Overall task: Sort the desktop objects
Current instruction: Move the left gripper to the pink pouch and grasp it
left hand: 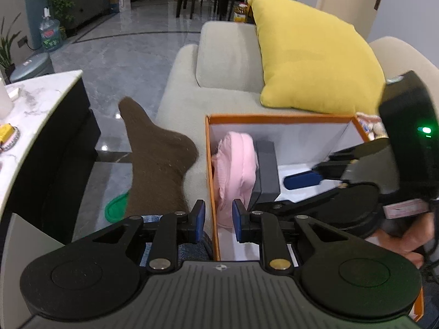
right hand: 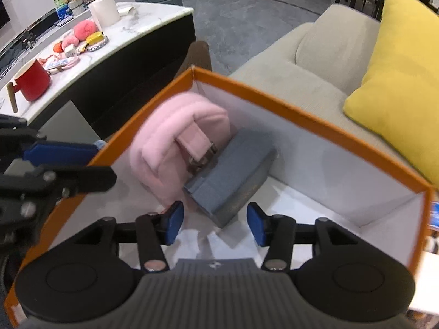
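Observation:
An orange box with white inside walls sits on the sofa seat; it also shows in the right wrist view. Inside it lie a fluffy pink pouch and a grey case, touching each other. My left gripper straddles the box's left wall, one finger on each side, jaws close around it. My right gripper is open and empty inside the box, just short of the grey case. It also shows in the left wrist view.
A marble-topped table at the left holds a red mug, a white roll, pink plush items and small clutter. A yellow cushion leans on the beige sofa. A person's leg in a brown sock lies left of the box.

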Motion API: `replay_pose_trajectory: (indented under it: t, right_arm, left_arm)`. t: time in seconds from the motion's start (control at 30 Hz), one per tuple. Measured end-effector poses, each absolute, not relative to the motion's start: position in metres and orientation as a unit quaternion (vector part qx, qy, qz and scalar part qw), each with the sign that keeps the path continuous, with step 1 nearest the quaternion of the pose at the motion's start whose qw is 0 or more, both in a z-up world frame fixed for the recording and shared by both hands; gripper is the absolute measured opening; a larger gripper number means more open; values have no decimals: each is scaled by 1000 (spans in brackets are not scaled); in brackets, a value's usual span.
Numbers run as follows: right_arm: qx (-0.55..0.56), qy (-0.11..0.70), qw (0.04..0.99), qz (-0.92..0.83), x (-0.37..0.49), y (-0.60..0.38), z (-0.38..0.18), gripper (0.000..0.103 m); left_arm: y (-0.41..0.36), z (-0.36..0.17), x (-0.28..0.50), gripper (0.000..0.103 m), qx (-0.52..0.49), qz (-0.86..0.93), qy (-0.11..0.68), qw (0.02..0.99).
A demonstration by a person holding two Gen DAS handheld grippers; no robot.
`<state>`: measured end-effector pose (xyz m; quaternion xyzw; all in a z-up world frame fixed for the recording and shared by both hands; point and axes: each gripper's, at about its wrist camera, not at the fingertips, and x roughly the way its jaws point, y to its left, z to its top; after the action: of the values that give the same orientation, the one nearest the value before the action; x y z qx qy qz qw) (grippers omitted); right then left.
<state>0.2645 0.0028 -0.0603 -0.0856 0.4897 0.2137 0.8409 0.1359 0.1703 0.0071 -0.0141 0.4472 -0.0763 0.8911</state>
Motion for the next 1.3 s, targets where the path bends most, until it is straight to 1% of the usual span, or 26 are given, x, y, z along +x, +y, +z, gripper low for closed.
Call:
replay_pose_trajectory:
  t: [0.17,0.33,0.47,0.57,0.63,0.67,0.77,0.87,0.93,0.97,1.1,1.3]
  right_arm:
    - [-65,472,848,234,233,-23,-19,53]
    - [-30,455,857,241,185,-81,27,53]
    - [-8,474,854,213,148,-132,39,54]
    - [-3,501,847,178,129,-167,29,55]
    - [-3,524,838,151,119,-191,16,59]
    - [1,537,831,142,115,-202,9,63]
    - [33,582,803,126,110,-233,-16,64]
    - [62,623,770,119,115,-253,-42,70]
    - [62,643,754,118,122,-258,-57,71]
    - [62,653,745,119,125,-260,-63,75]
    - [95,703,691,140,145,-266,-91,77]
    - [82,741,650,145,156,-261,-114,77]
  left_arm:
    - [152,41,111,23,15,-83,414,906]
    - [108,72,82,23,51,-126,388,911]
    - [60,82,67,23,82,-173,385,903]
    - [21,80,56,24,113,-210,385,892]
    - [-3,74,52,26,133,-229,390,882]
    - [-14,71,49,26,142,-237,393,877]
    - [-41,59,46,26,163,-255,408,861]
    - [-65,50,43,26,181,-271,421,847]
    - [-76,41,44,26,191,-278,430,837]
    - [-81,37,45,26,194,-280,437,832]
    - [-97,18,52,26,208,-282,464,814]
    - [-111,-5,64,26,229,-279,495,791]
